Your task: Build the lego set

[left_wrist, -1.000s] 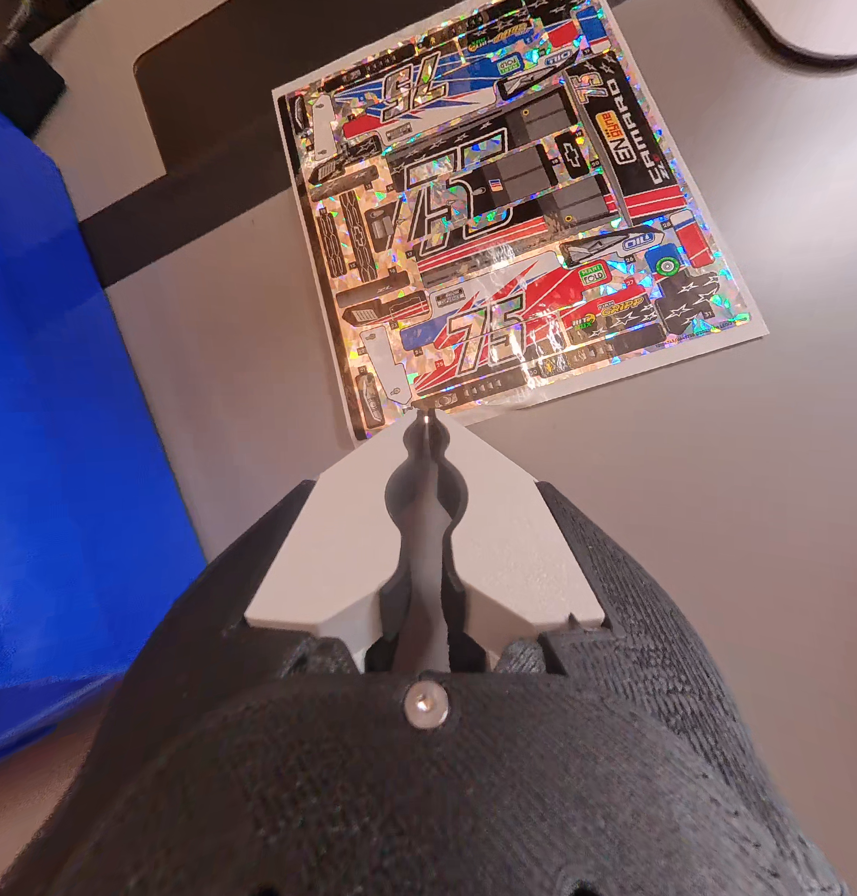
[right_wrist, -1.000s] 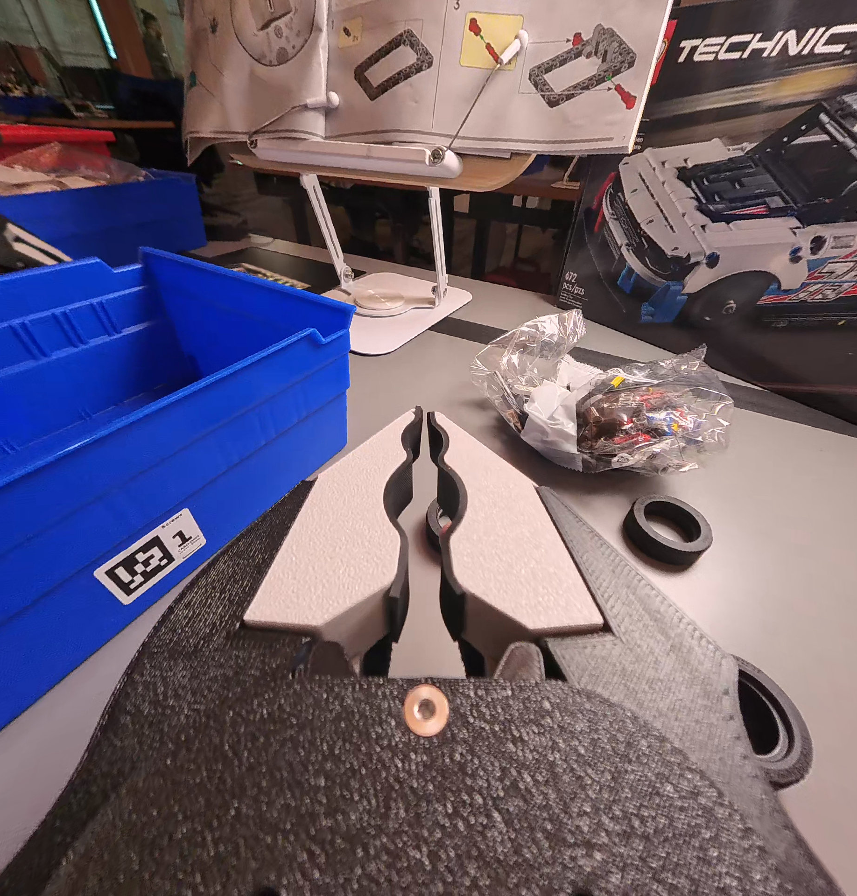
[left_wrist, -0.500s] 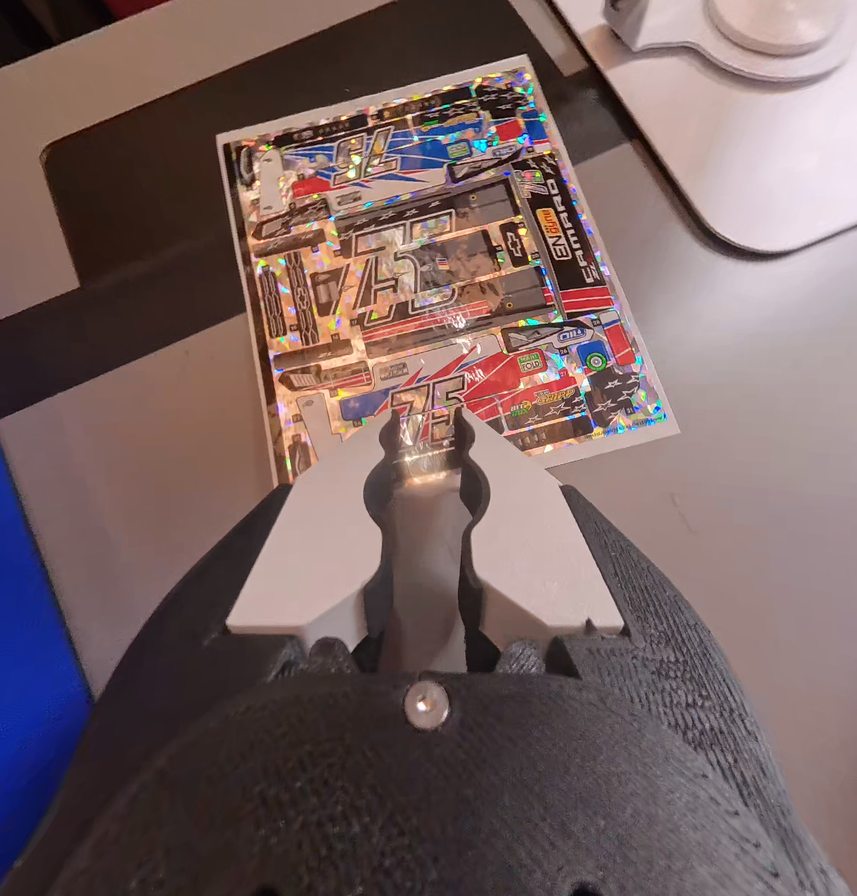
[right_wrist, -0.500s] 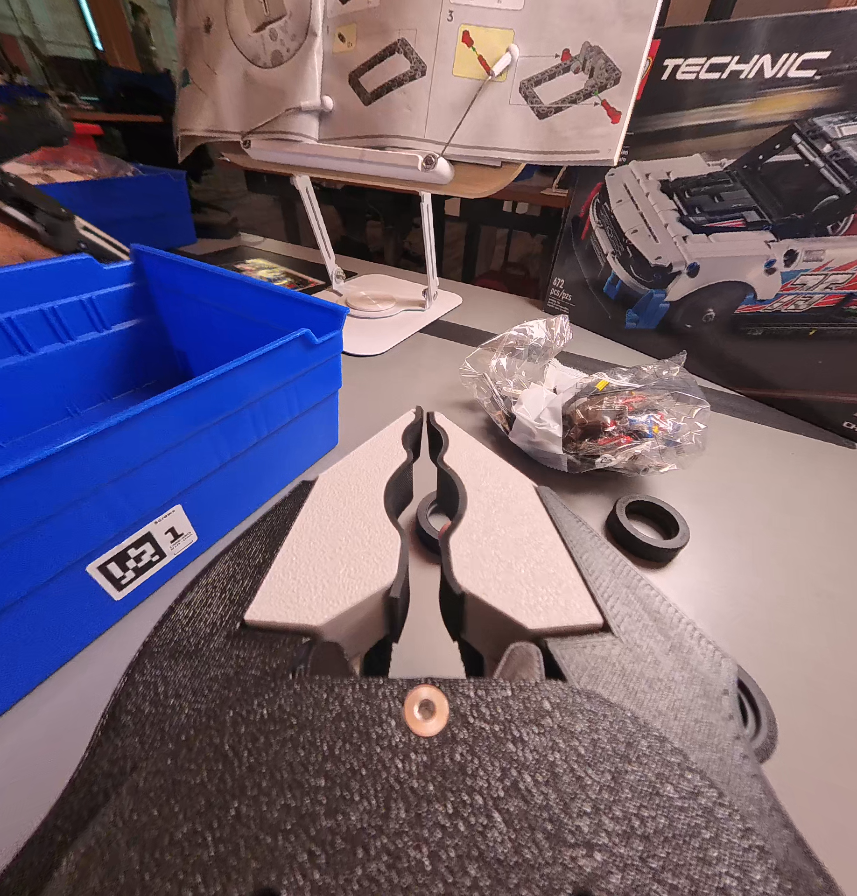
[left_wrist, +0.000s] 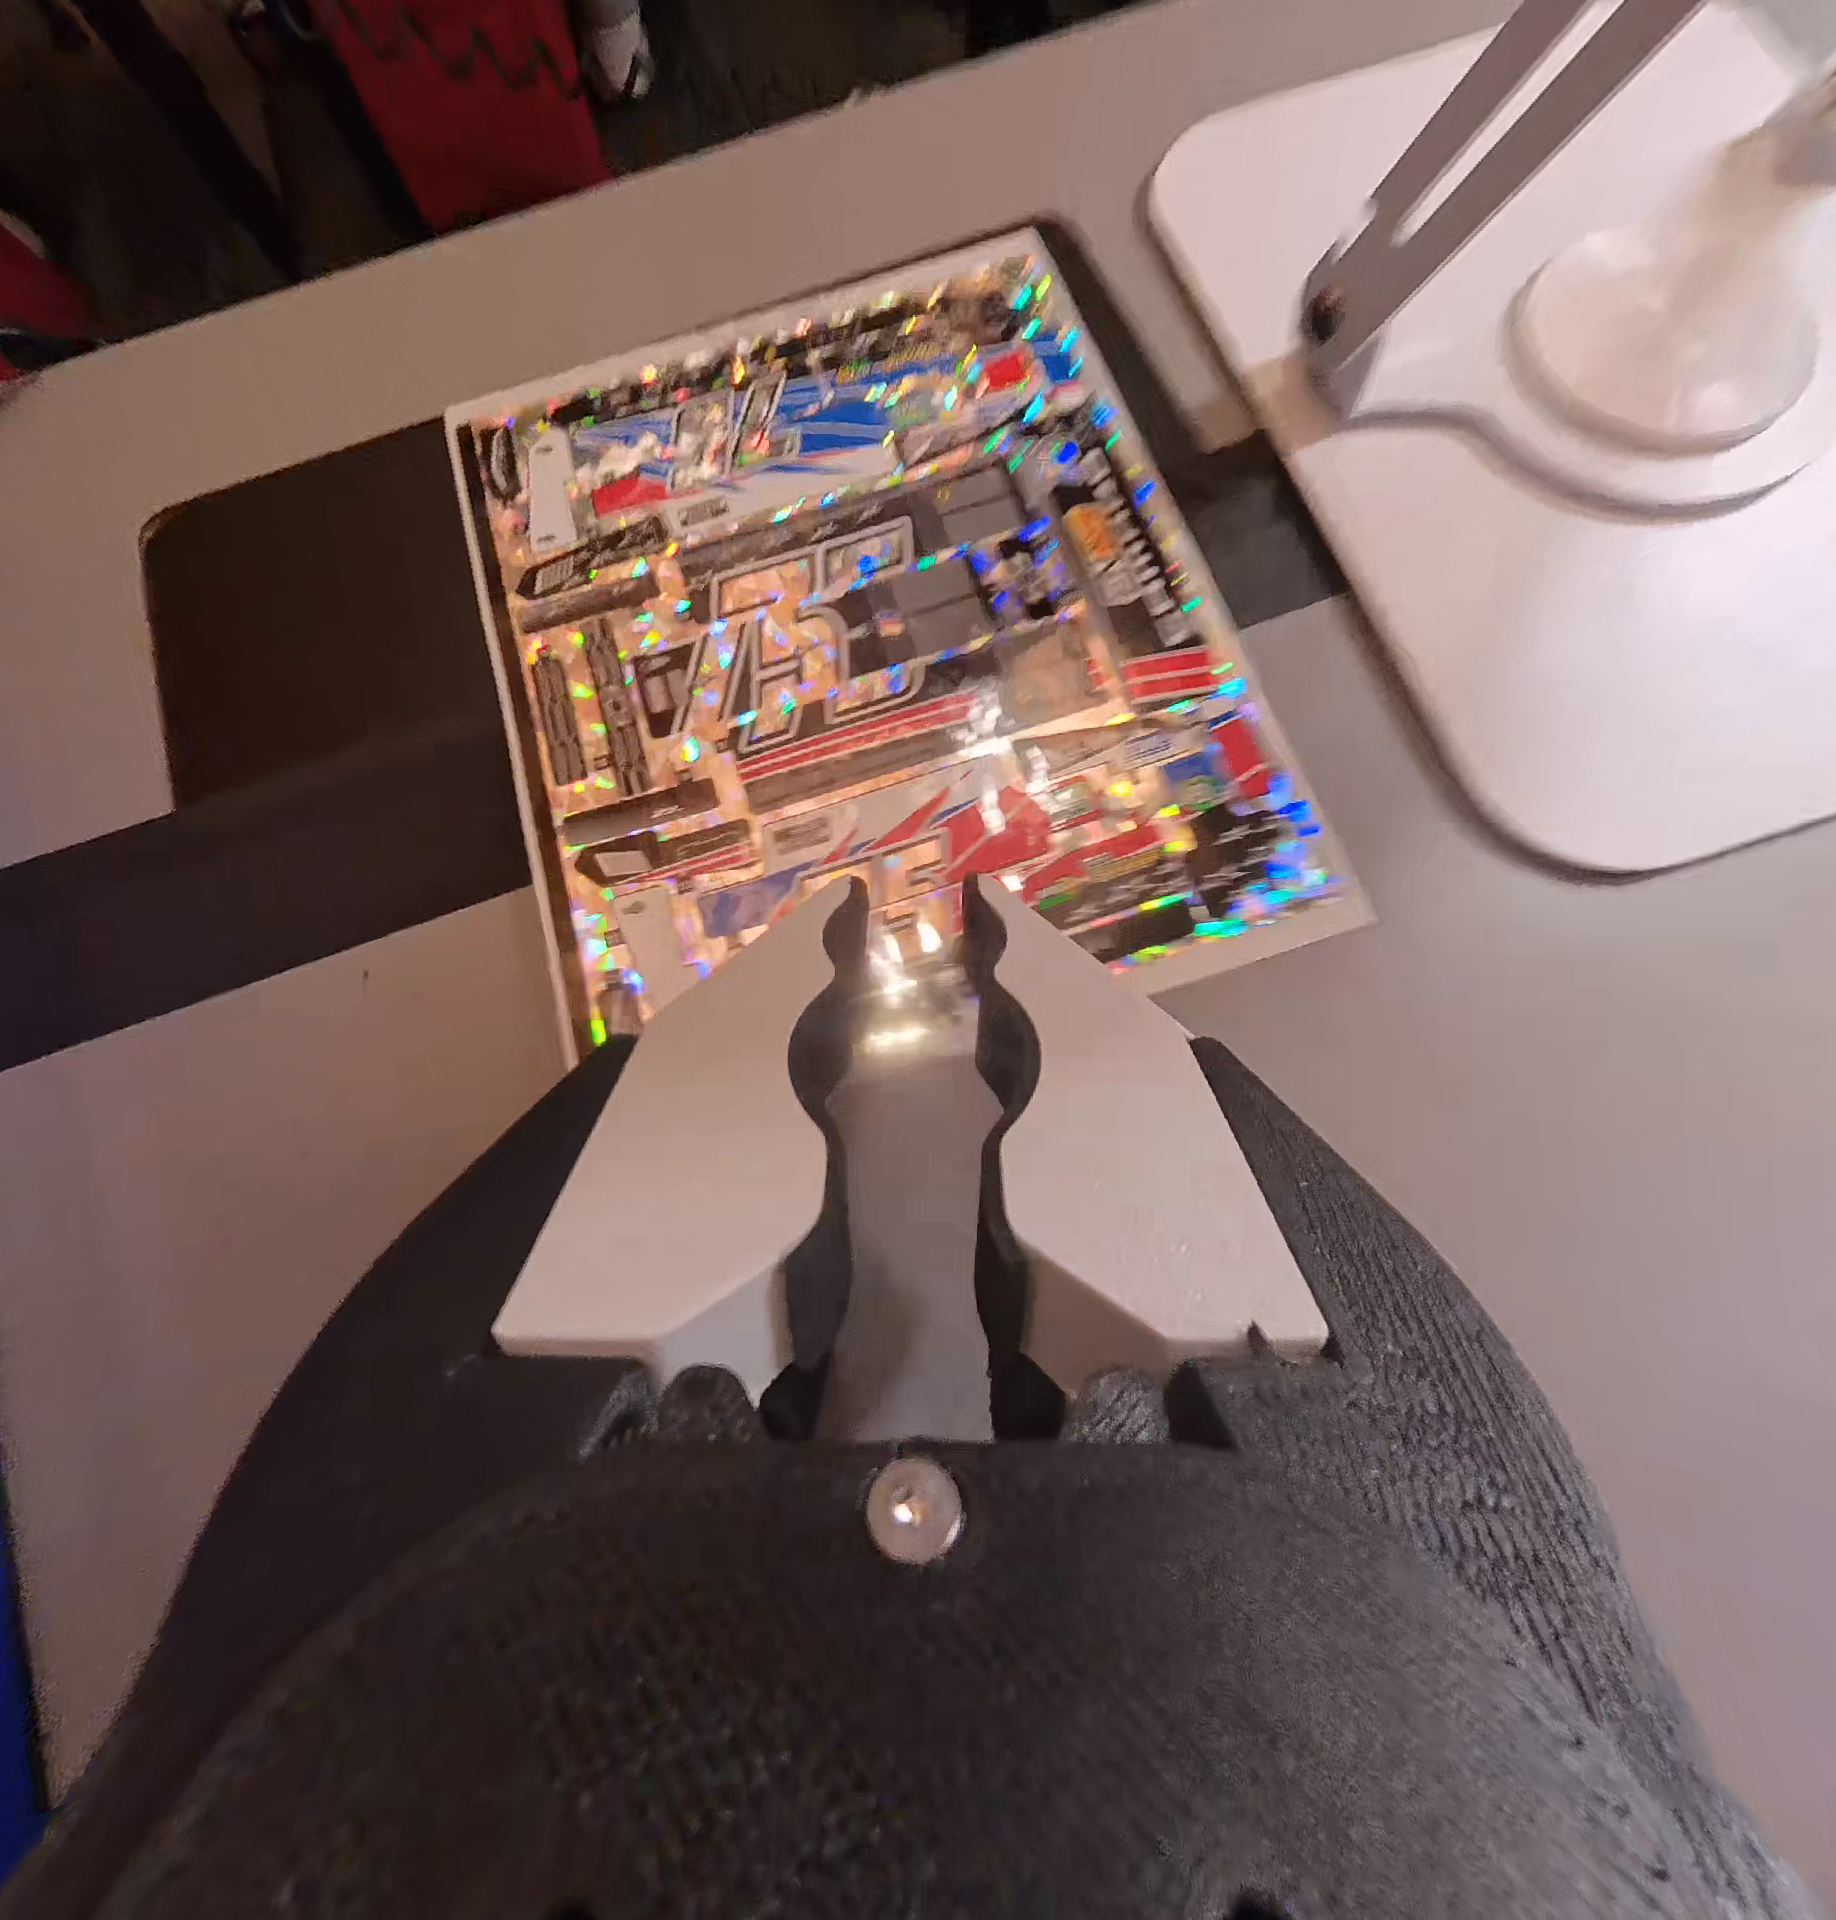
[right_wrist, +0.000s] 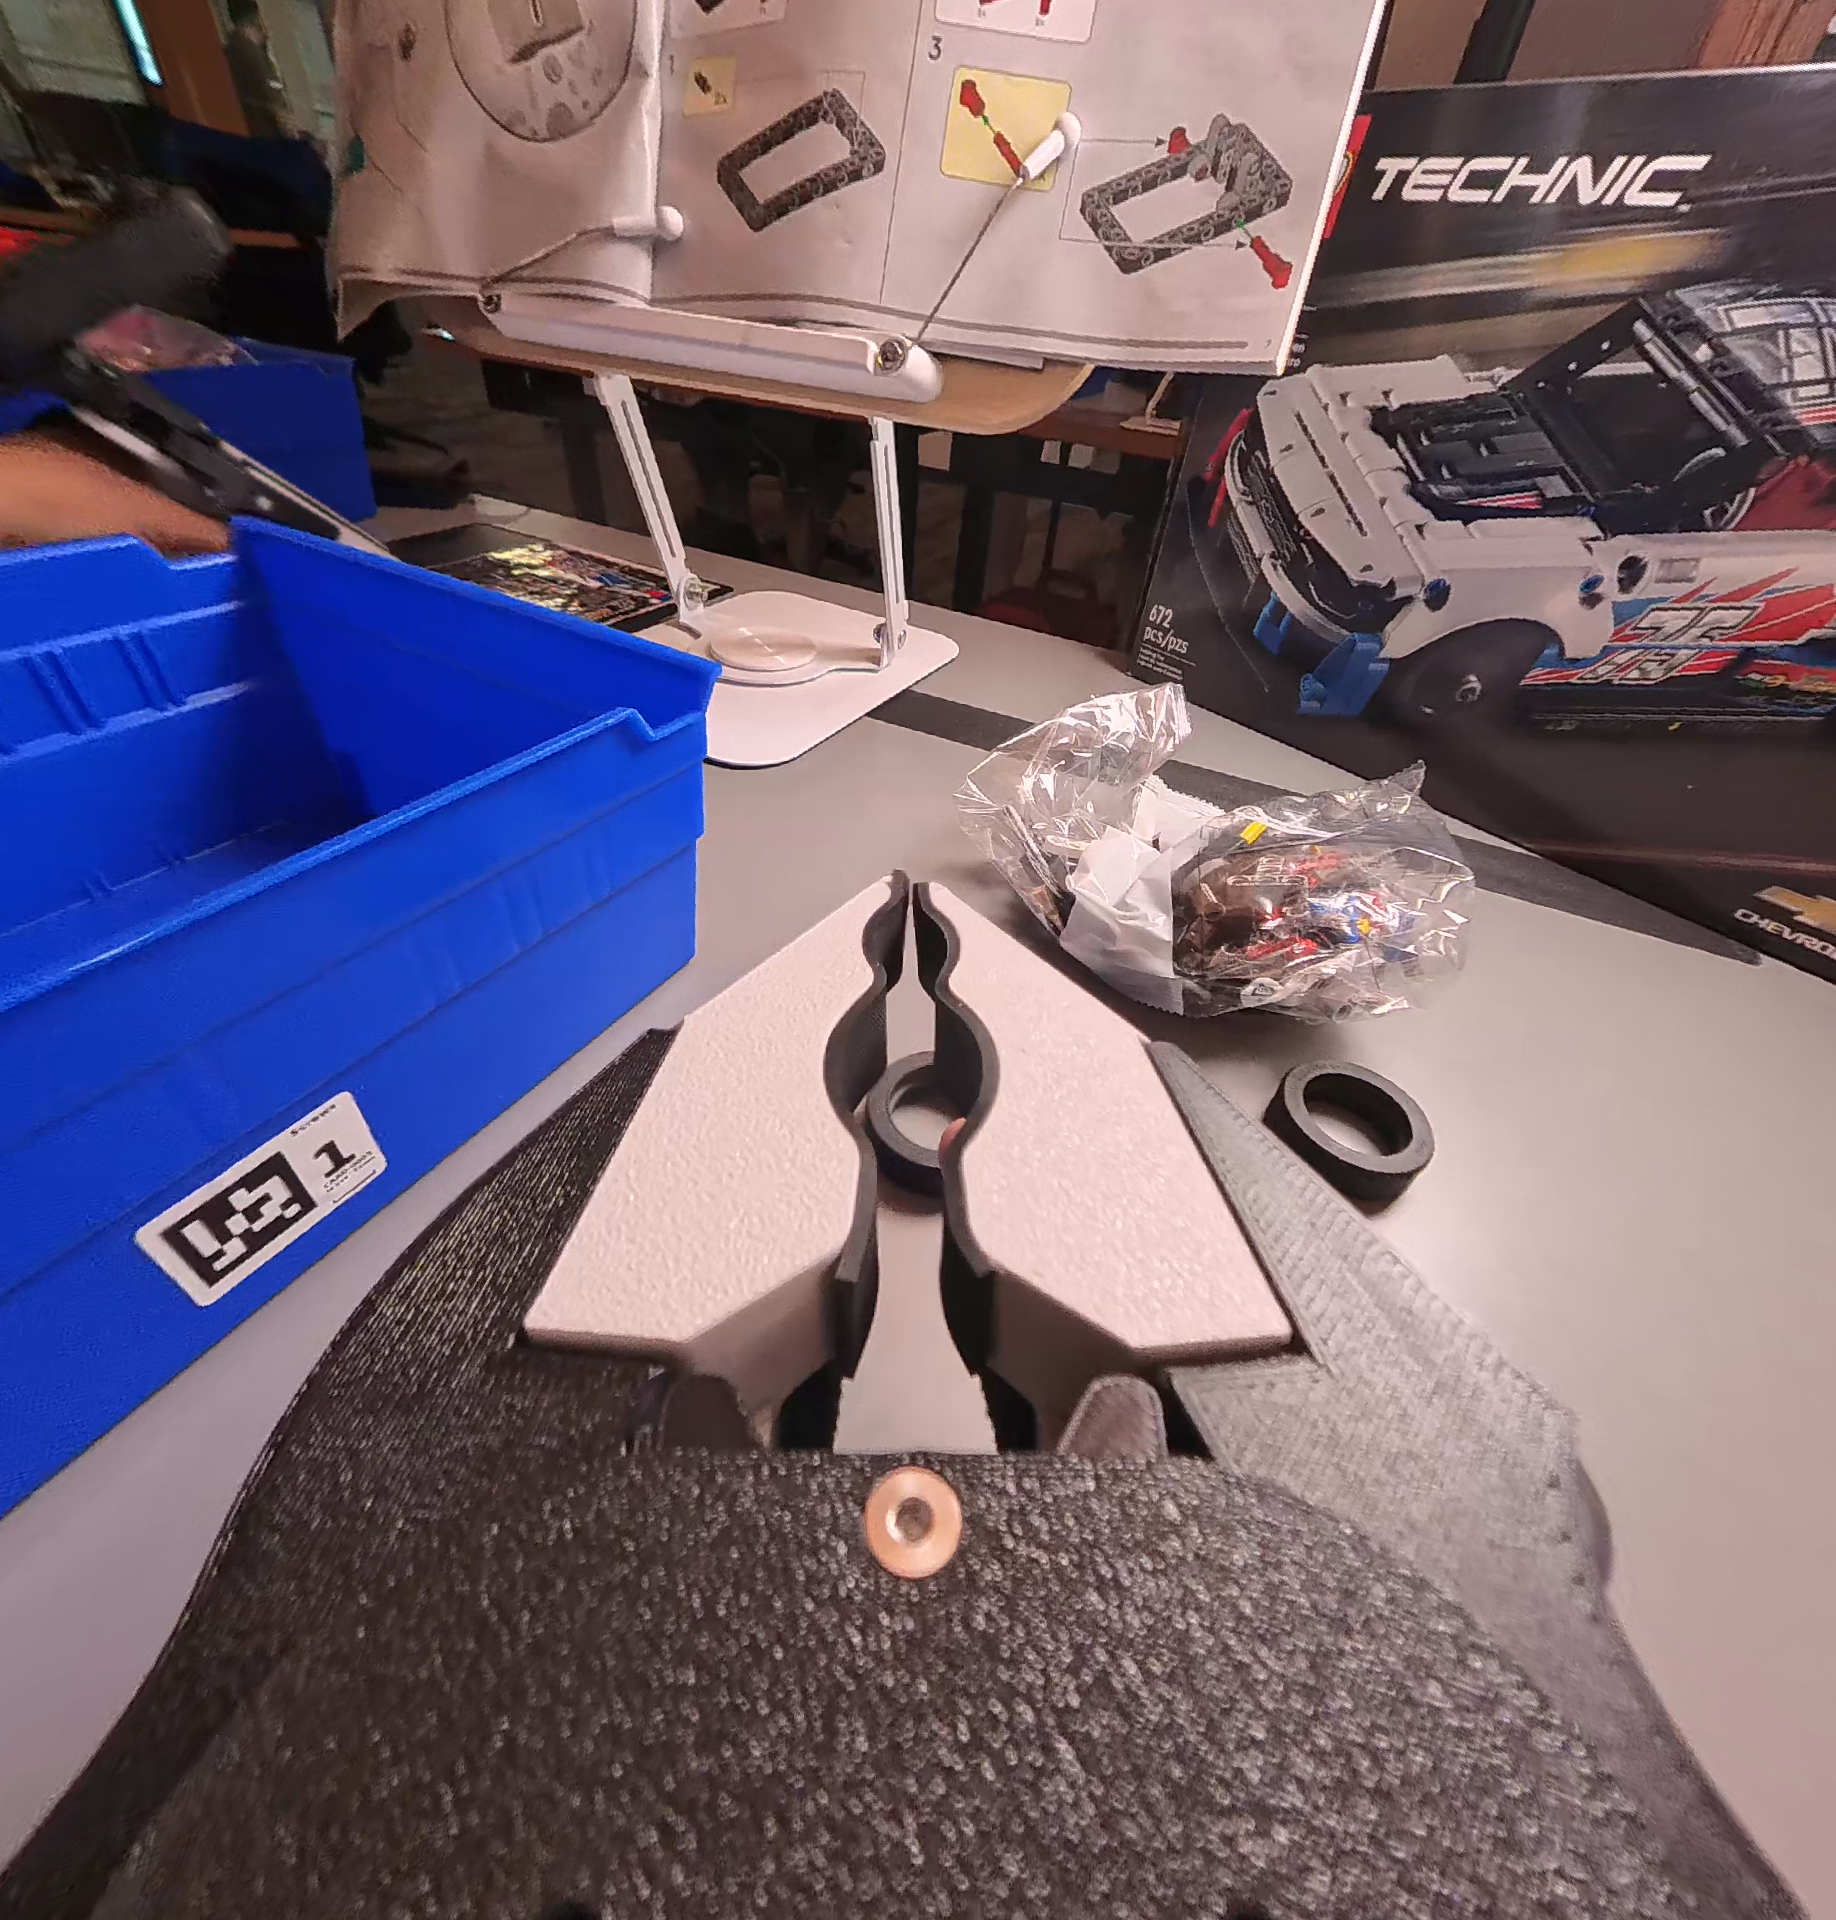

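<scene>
Almost nothing of the build is done, judging by how the parts lie. Across the grey desk (right_wrist: 1641,1382), the large dark printed cardboard set box (right_wrist: 1579,499) stands at the back right, with the open paper instruction booklet (right_wrist: 893,156) propped on a white stand (right_wrist: 789,665) beside it, showing very early steps. At the left sits a blue plastic bin (right_wrist: 322,883) whose visible floor is bare. A clear, crumpled plastic bag of small mixed pieces (right_wrist: 1236,894) lies between the stand and the box, apparently still holding its parts. The glittery holographic sticker sheet (left_wrist: 852,665) lies flat near the stand's base, its decals seemingly unpeeled. Two small black rubber tyres (right_wrist: 1350,1138) rest loose near the bag; no assembled frame shows anywhere.

Left hand-held gripper (left_wrist: 912,894) hovers over the sheet's near edge, jaws parted narrowly, gripping nothing. Right hand-held gripper (right_wrist: 912,894) has its tips nearly together and carries nothing; one tyre shows through the gap behind them. Sorting, framing and stickering all appear to remain.
</scene>
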A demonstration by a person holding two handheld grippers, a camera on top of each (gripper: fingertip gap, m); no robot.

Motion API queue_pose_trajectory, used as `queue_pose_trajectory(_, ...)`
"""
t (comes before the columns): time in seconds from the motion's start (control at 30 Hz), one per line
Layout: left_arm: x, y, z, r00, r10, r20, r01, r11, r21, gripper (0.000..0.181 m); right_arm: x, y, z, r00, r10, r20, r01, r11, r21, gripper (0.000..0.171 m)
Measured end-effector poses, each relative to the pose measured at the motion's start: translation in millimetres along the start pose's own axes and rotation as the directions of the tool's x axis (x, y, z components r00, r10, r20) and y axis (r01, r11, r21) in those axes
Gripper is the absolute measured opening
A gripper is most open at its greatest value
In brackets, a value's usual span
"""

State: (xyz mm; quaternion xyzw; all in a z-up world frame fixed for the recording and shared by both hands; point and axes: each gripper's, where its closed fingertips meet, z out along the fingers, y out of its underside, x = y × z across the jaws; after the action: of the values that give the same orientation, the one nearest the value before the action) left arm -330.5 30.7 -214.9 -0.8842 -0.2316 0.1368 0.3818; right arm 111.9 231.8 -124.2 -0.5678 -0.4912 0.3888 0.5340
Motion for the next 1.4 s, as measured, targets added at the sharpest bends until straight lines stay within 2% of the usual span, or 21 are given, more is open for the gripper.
queue_pose_trajectory(0.07, 16, -14, -23, 0.994, -0.051, -0.093, 0.059, 0.995, 0.085, 0.018, 8, -2, -1, 0.999, -0.028, -0.042, 0.028, 0.999, -0.015, 0.002)
queue_pose_trajectory(0.13, 41, -32, -63, 0.969, -0.068, -0.238, 0.122, 0.968, 0.219, 0.026, 18, -5, 0, 0.995, -0.074, -0.067, 0.071, 0.996, -0.048, 0.007)
queue_pose_trajectory(0.23, 78, -37, -133, 0.920, -0.018, -0.391, 0.168, 0.920, 0.354, 0.033, 32, 2, 17, 0.989, -0.149, 0.007, 0.148, 0.970, -0.192, 0.027)
queue_pose_trajectory(0.33, 104, -19, -180, 0.908, 0.057, -0.415, 0.125, 0.908, 0.399, 0.035, 47, 29, 53, 0.962, -0.246, 0.121, 0.274, 0.873, -0.403, 0.065)
queue_pose_trajectory(0.43, 124, -11, -213, 0.894, 0.076, -0.441, 0.134, 0.894, 0.427, 0.035, 58, 46, 97, 0.905, -0.380, 0.193, 0.423, 0.749, -0.510, 0.078)
queue_pose_trajectory(0.53, 143, -15, -240, 0.883, 0.104, -0.457, 0.140, 0.872, 0.469, 0.035, 75, 64, 125, 0.784, -0.560, 0.266, 0.589, 0.538, -0.603, 0.064)
queue_pose_trajectory(0.57, 149, -16, -248, 0.884, 0.128, -0.450, 0.123, 0.864, 0.487, 0.035, 78, 70, 128, 0.755, -0.584, 0.298, 0.616, 0.477, -0.627, 0.052)
queue_pose_trajectory(0.6, 154, -18, -255, 0.887, 0.154, -0.436, 0.099, 0.858, 0.505, 0.035, 80, 71, 130, 0.725, -0.608, 0.325, 0.643, 0.426, -0.637, 0.035)
queue_pose_trajectory(0.67, 165, -20, -264, 0.886, 0.212, -0.413, 0.042, 0.850, 0.525, 0.035, 84, 66, 129, 0.673, -0.641, 0.369, 0.688, 0.360, -0.630, 0.025)
queue_pose_trajectory(0.73, 175, -22, -270, 0.877, 0.261, -0.402, -0.009, 0.847, 0.531, 0.035, 81, 48, 125, 0.694, -0.615, 0.375, 0.689, 0.416, -0.593, 0.023)
queue_pose_trajectory(0.83, 191, -30, -272, 0.851, 0.303, -0.429, -0.030, 0.843, 0.537, 0.036, 58, -2, 109, 0.803, -0.464, 0.374, 0.595, 0.652, -0.470, 0.022)
queue_pose_trajectory(0.93, 210, -47, -271, 0.810, 0.363, -0.462, -0.040, 0.818, 0.573, 0.042, 11, -64, 81, 0.824, -0.324, 0.464, 0.476, 0.841, -0.257, 0.022)
queue_pose_trajectory(1.07, 246, -69, -269, 0.686, 0.463, -0.561, -0.042, 0.795, 0.604, 0.062, -57, -145, 29, 0.734, -0.262, 0.627, 0.339, 0.941, -0.003, 0.022)
queue_pose_trajectory(1.17, 265, -91, -272, 0.573, 0.497, -0.652, 0.032, 0.781, 0.624, 0.081, -110, -187, -14, 0.581, -0.203, 0.788, 0.192, 0.975, 0.110, 0.022)
queue_pose_trajectory(1.2, 273, -96, -279, 0.494, 0.495, -0.715, 0.087, 0.790, 0.607, 0.089, -125, -196, -26, 0.518, -0.173, 0.838, 0.125, 0.984, 0.125, 0.021)
queue_pose_trajectory(1.23, 283, -96, -292, 0.373, 0.490, -0.788, 0.150, 0.807, 0.572, 0.091, -137, -200, -35, 0.462, -0.136, 0.877, 0.065, 0.991, 0.119, 0.021)
queue_pose_trajectory(1.27, 291, -95, -310, 0.240, 0.484, -0.842, 0.210, 0.821, 0.532, 0.087, -147, -200, -39, 0.416, -0.099, 0.904, 0.018, 0.995, 0.100, 0.022)
queue_pose_trajectory(1.3, 297, -92, -327, 0.136, 0.493, -0.859, 0.252, 0.821, 0.511, 0.074, -155, -196, -40, 0.385, -0.063, 0.921, -0.020, 0.997, 0.077, 0.022)
queue_pose_trajectory(1.33, 301, -88, -339, 0.082, 0.520, -0.850, 0.271, 0.809, 0.522, 0.052, -160, -189, -38, 0.370, -0.031, 0.929, -0.048, 0.998, 0.052, 0.022)
queue_pose_trajectory(1.37, 304, -83, -344, 0.079, 0.550, -0.831, 0.265, 0.792, 0.550, 0.024, -164, -178, -33, 0.369, -0.002, 0.930, -0.064, 0.998, 0.027, 0.022)
queue_pose_trajectory(1.4, 305, -79, -341, 0.124, 0.562, -0.818, 0.242, 0.782, 0.574, 0.007, -165, -168, -26, 0.379, 0.024, 0.925, -0.083, 0.997, 0.008, 0.022)
